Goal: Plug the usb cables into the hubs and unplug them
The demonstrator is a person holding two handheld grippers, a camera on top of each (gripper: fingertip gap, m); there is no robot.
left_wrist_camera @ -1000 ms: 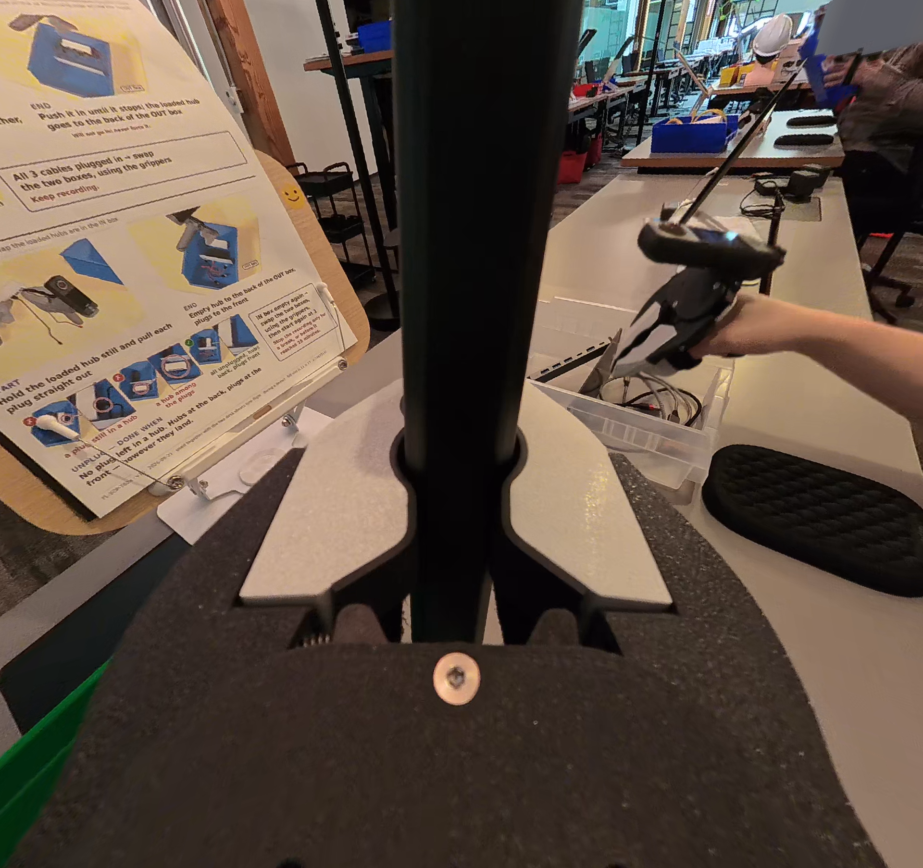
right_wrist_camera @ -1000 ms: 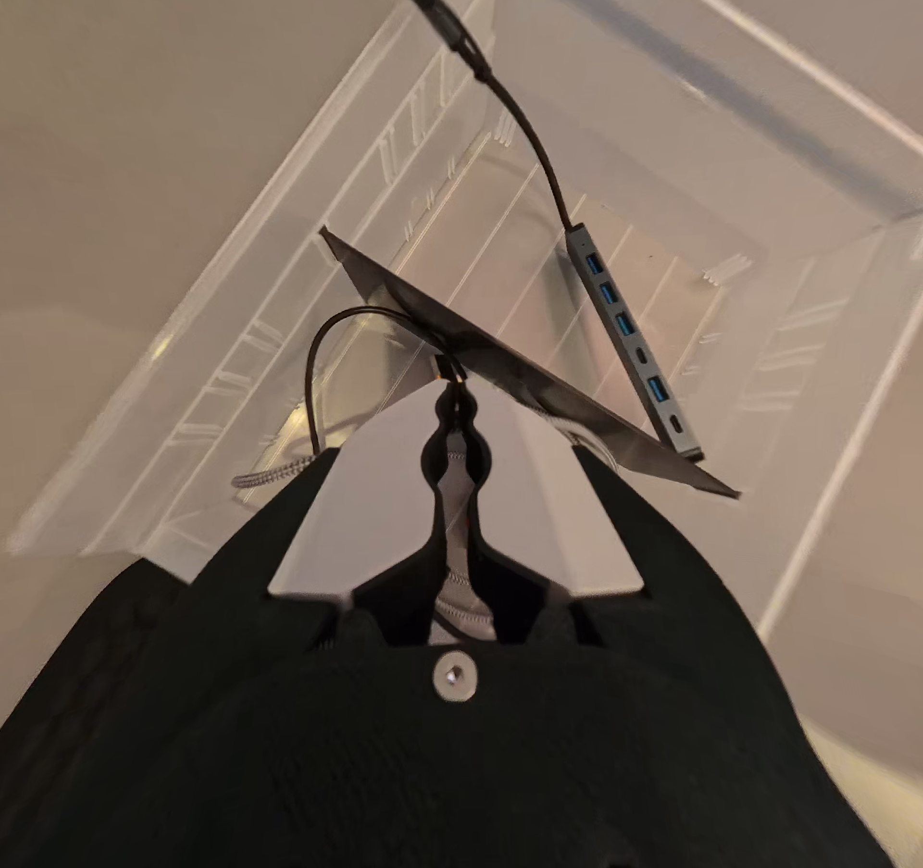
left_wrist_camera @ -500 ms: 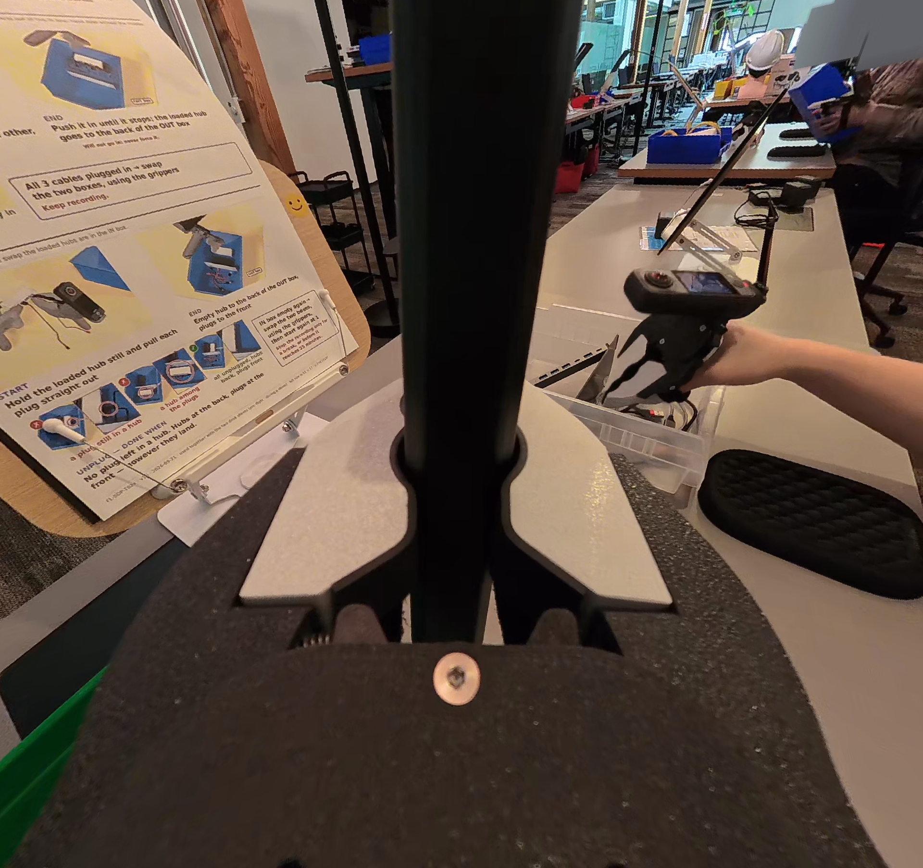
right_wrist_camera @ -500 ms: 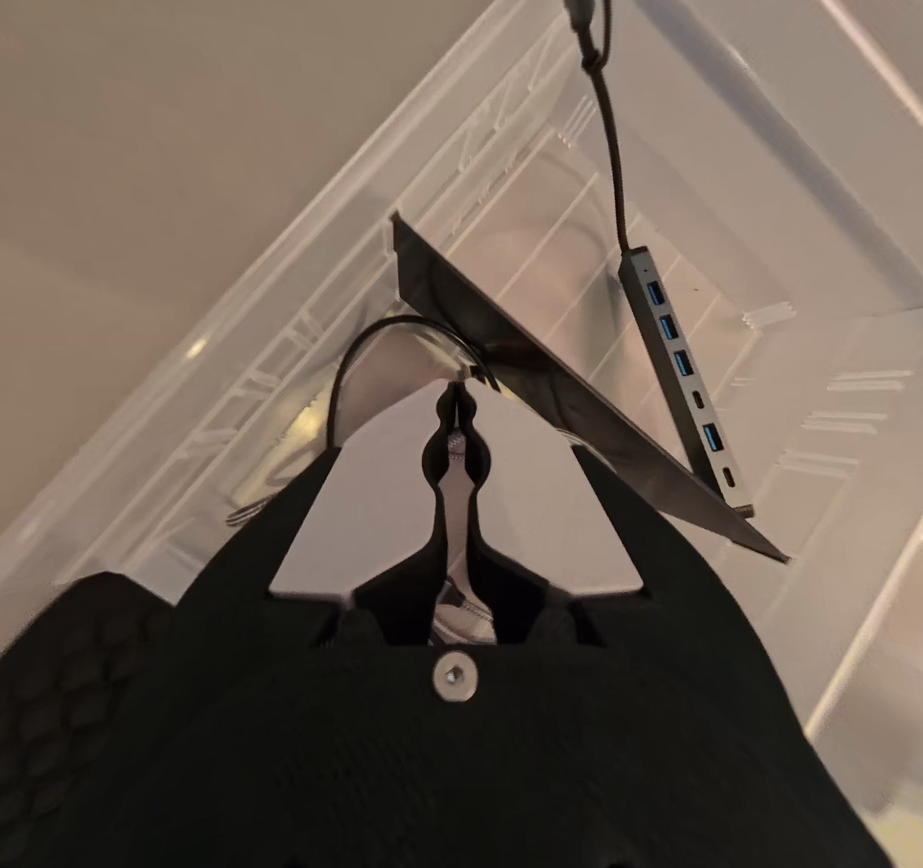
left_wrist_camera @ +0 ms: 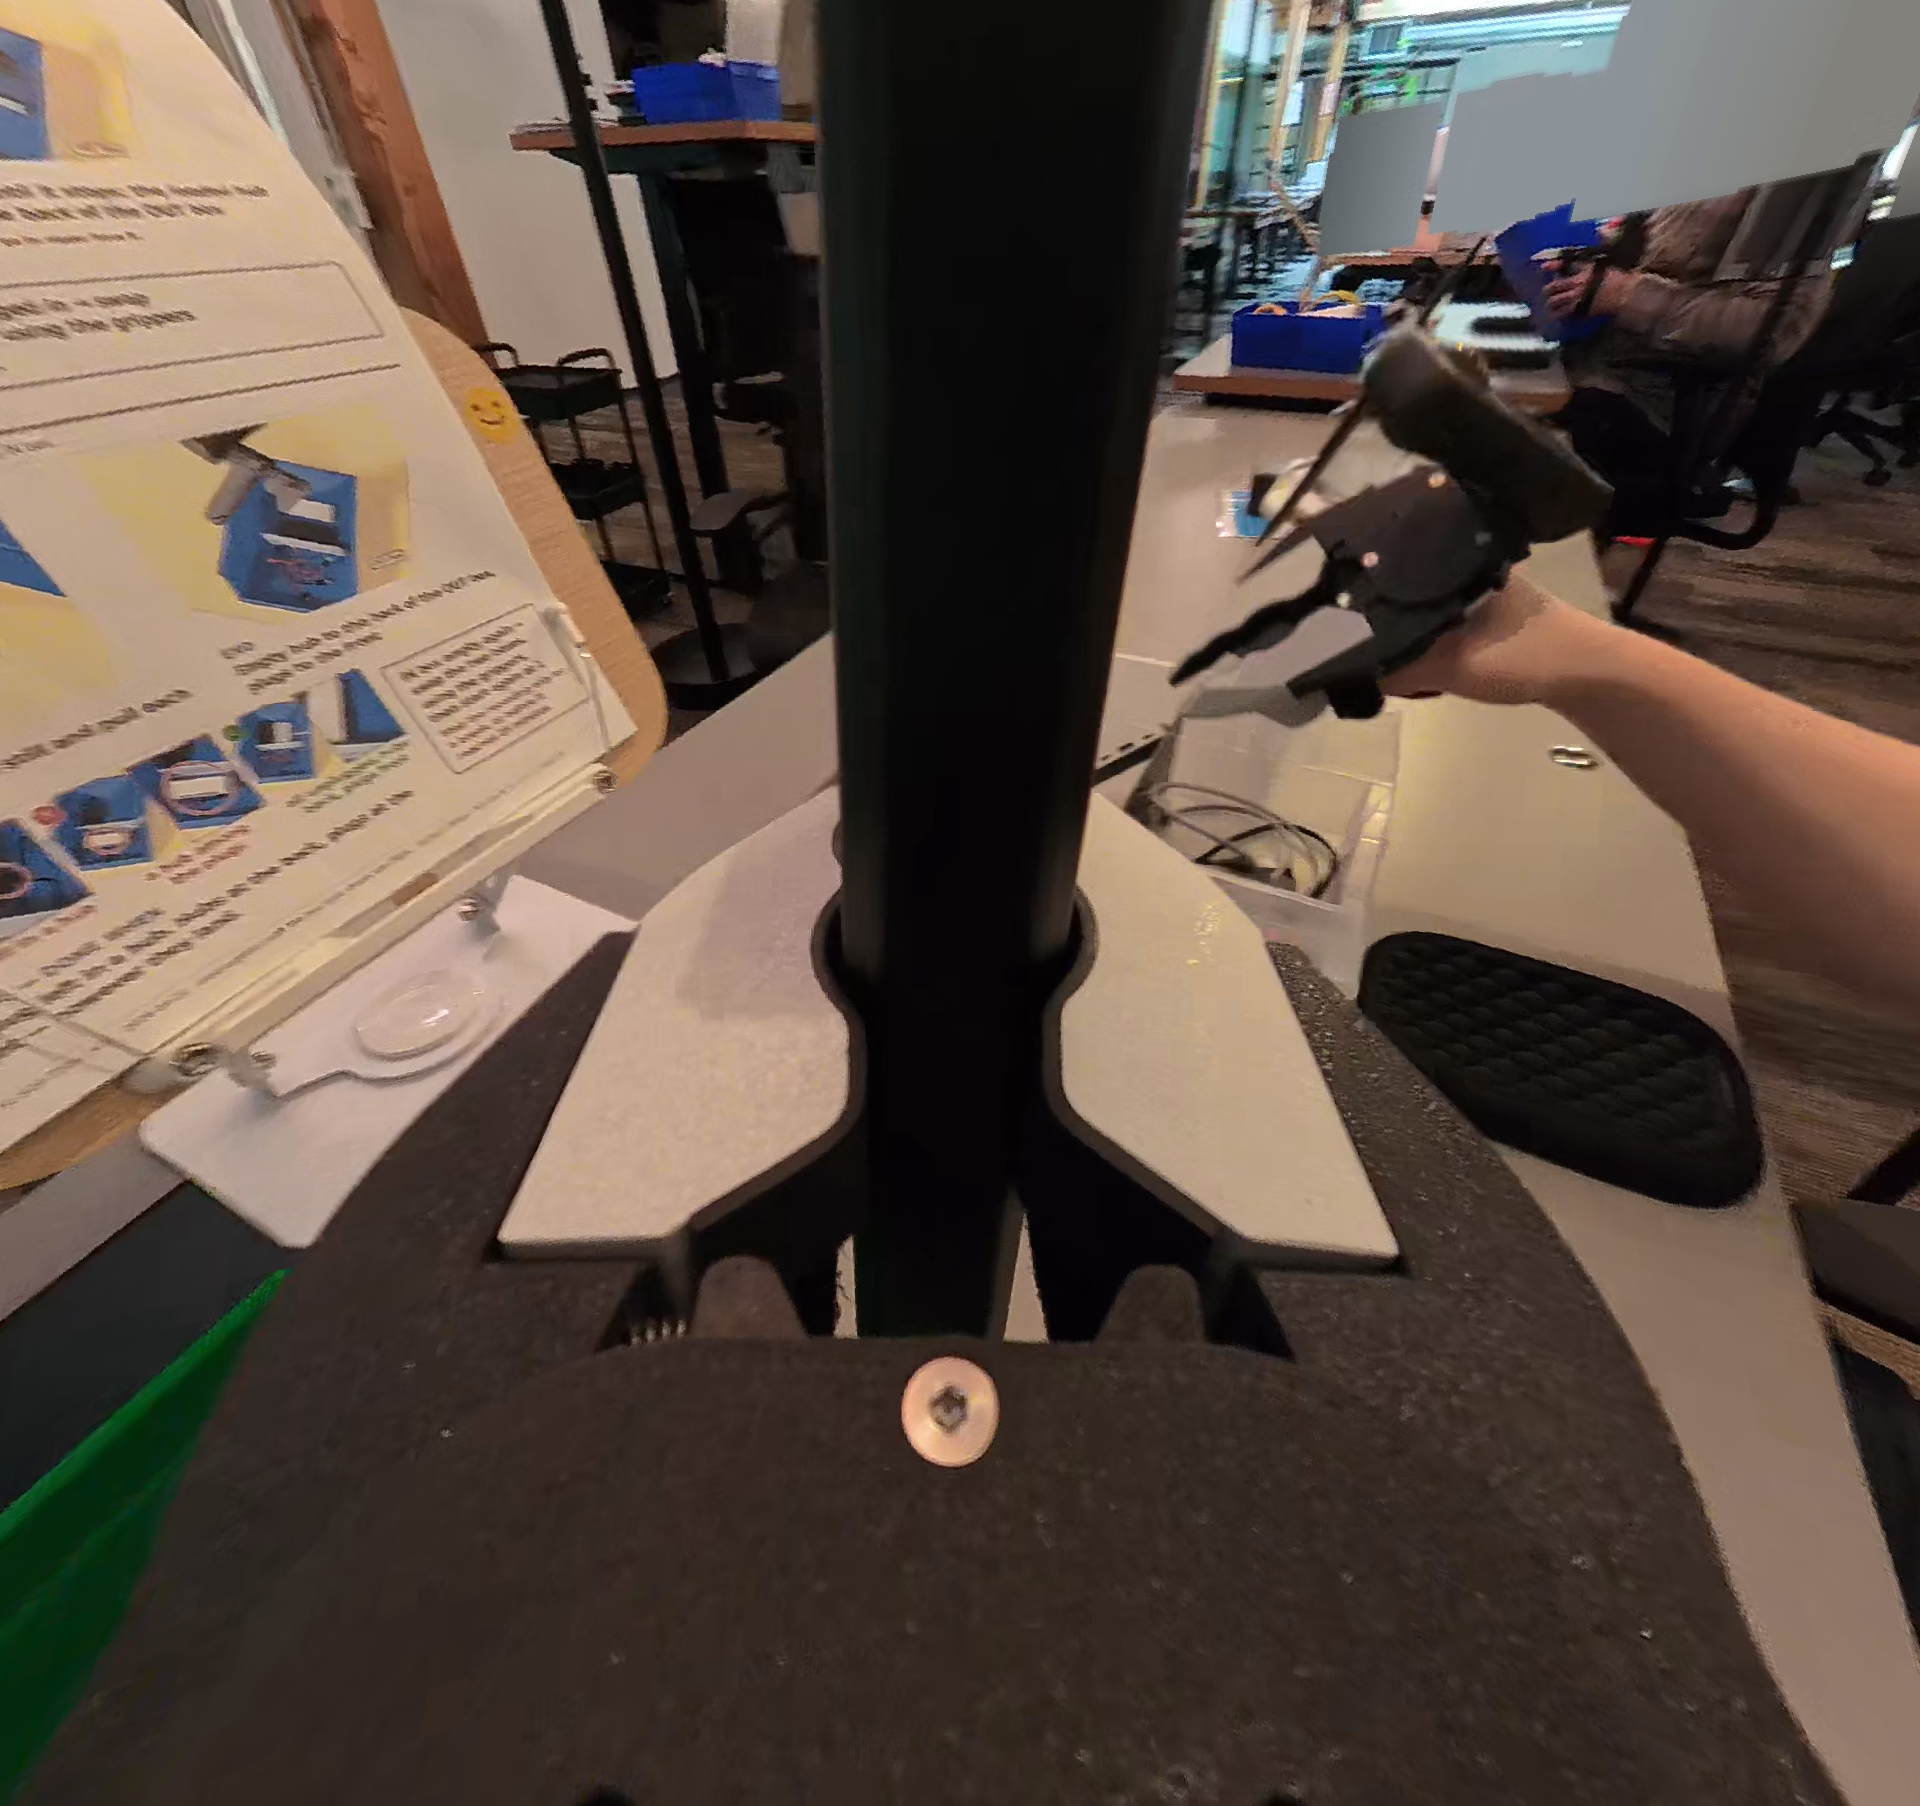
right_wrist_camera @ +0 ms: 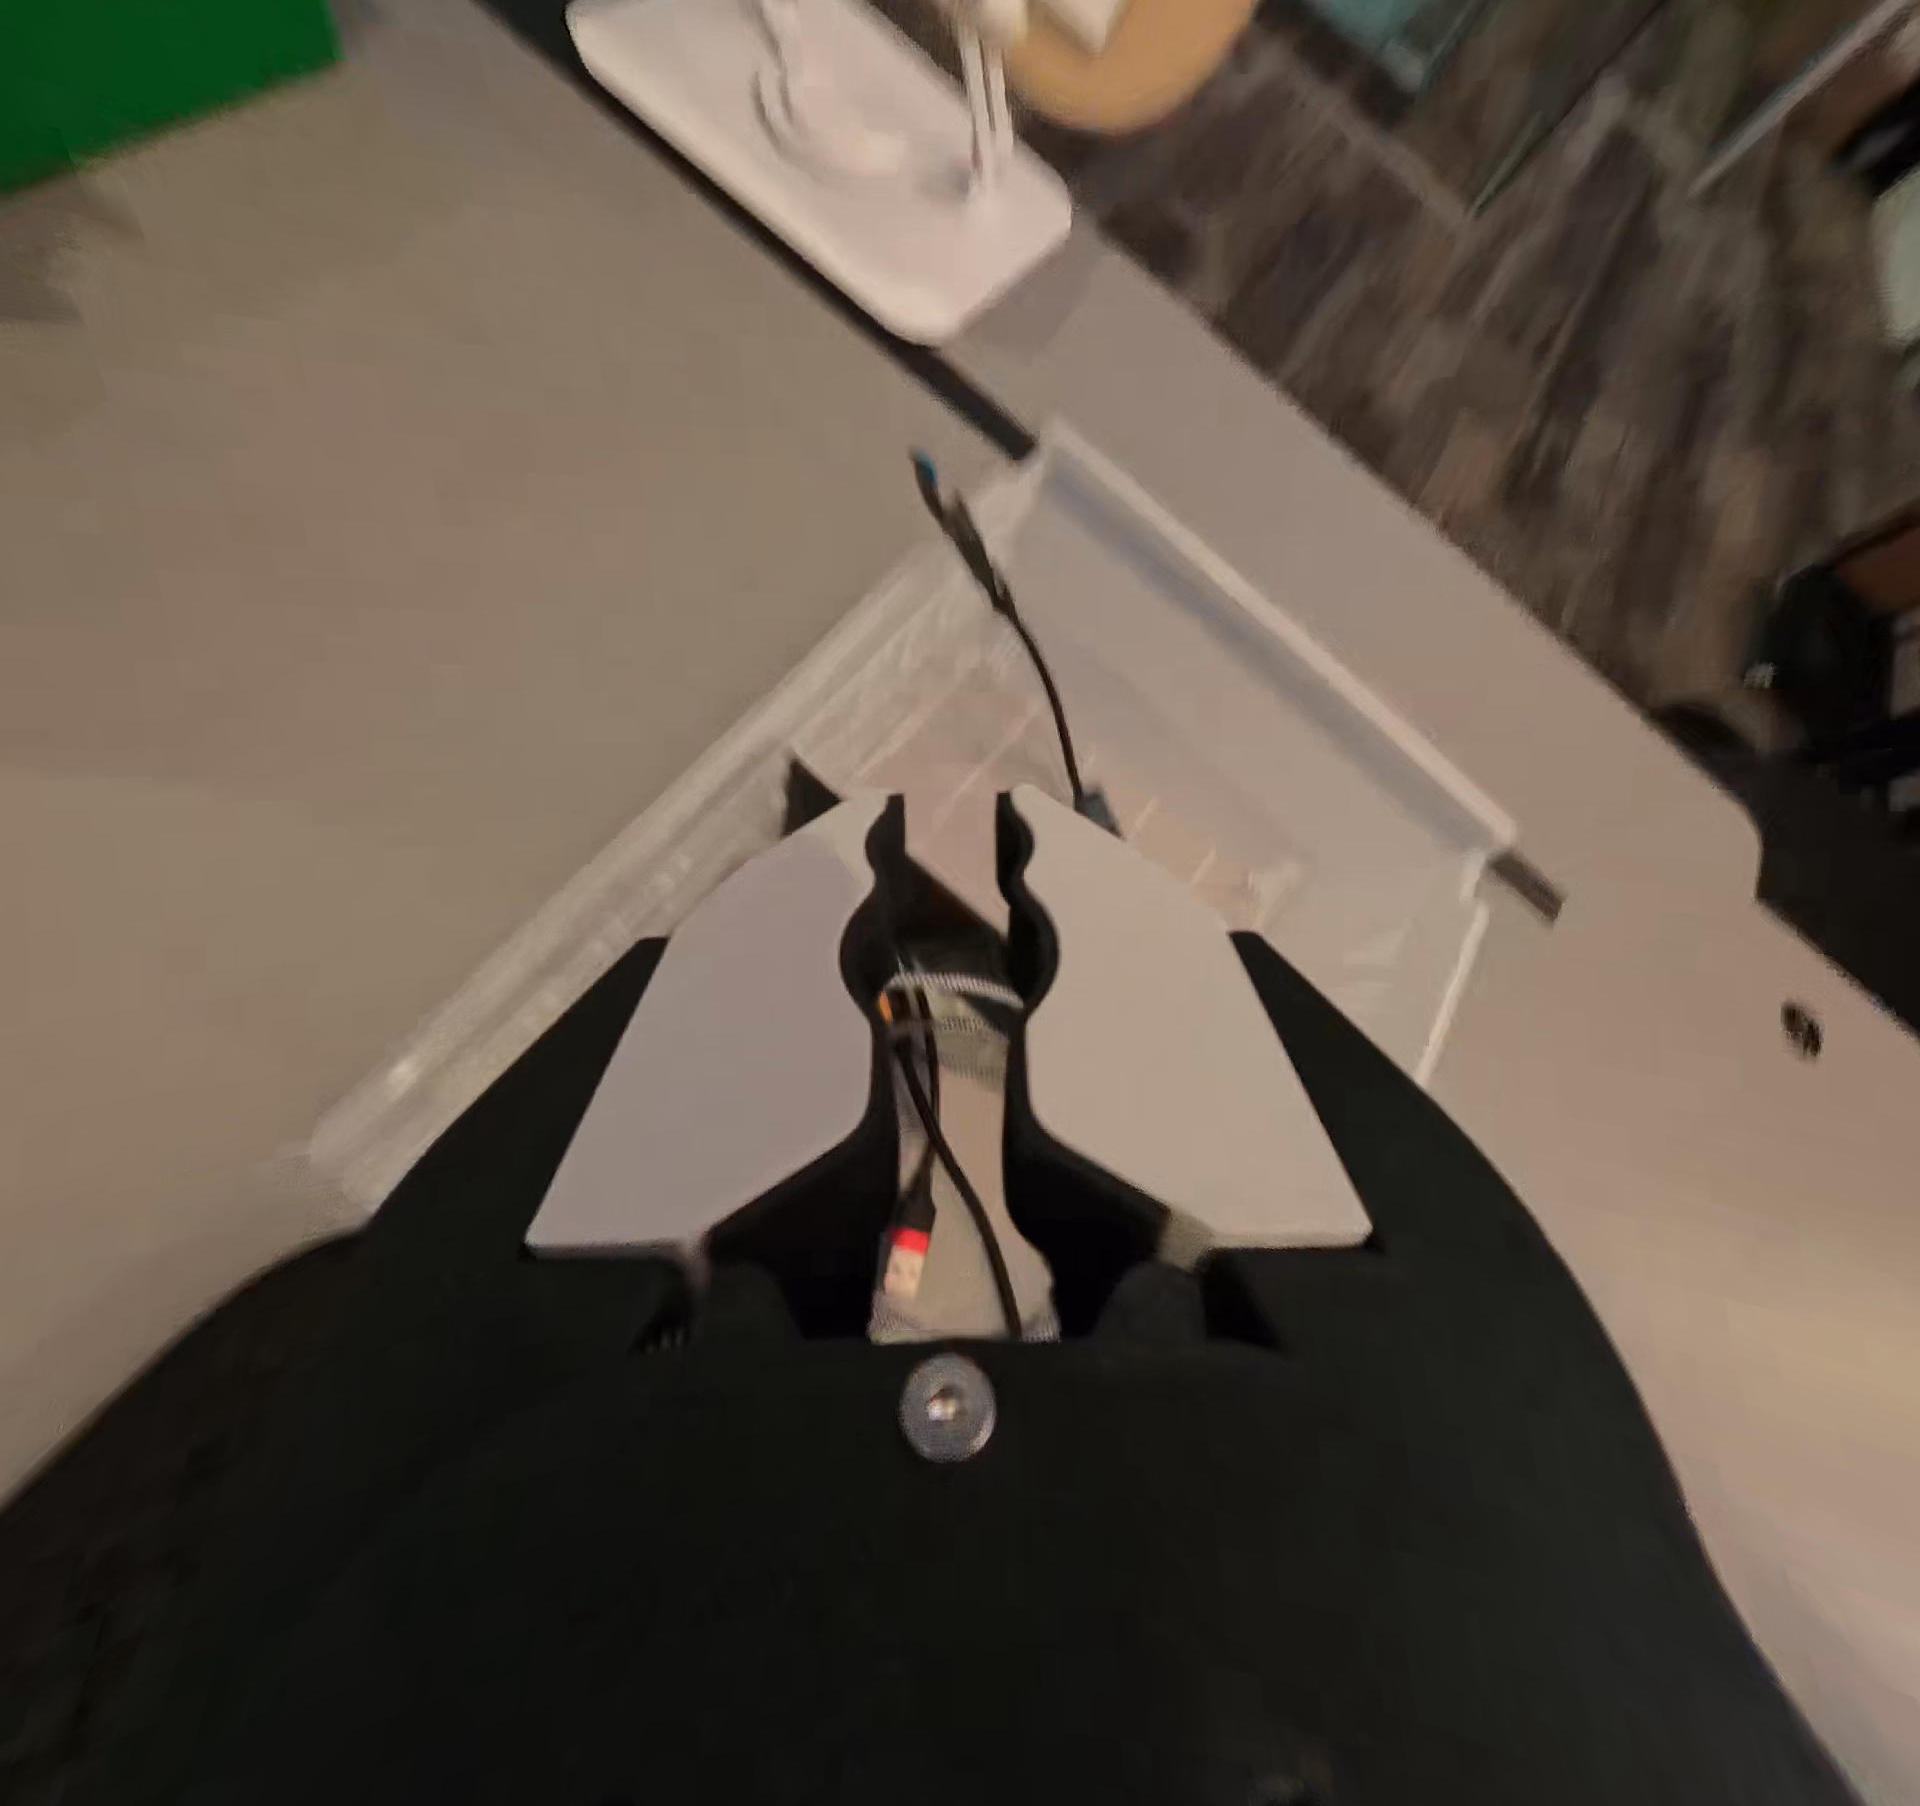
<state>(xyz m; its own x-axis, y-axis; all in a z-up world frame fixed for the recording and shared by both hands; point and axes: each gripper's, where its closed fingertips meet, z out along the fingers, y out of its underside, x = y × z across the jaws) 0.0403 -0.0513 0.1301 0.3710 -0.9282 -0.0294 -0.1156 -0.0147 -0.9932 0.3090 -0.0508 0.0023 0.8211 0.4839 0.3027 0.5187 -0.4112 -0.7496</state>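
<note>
**Left tongs on a post, right tongs spread over the bin**

The left gripper (left_wrist_camera: 954, 935) pinches a dark upright post (left_wrist_camera: 1013, 406); the right gripper (right_wrist_camera: 951, 806), spread and empty, hangs above the clear bin (right_wrist_camera: 727, 800) at the table's (right_wrist_camera: 312, 561) far edge; usb cables (left_wrist_camera: 1242, 826) lie coiled inside it.
</note>
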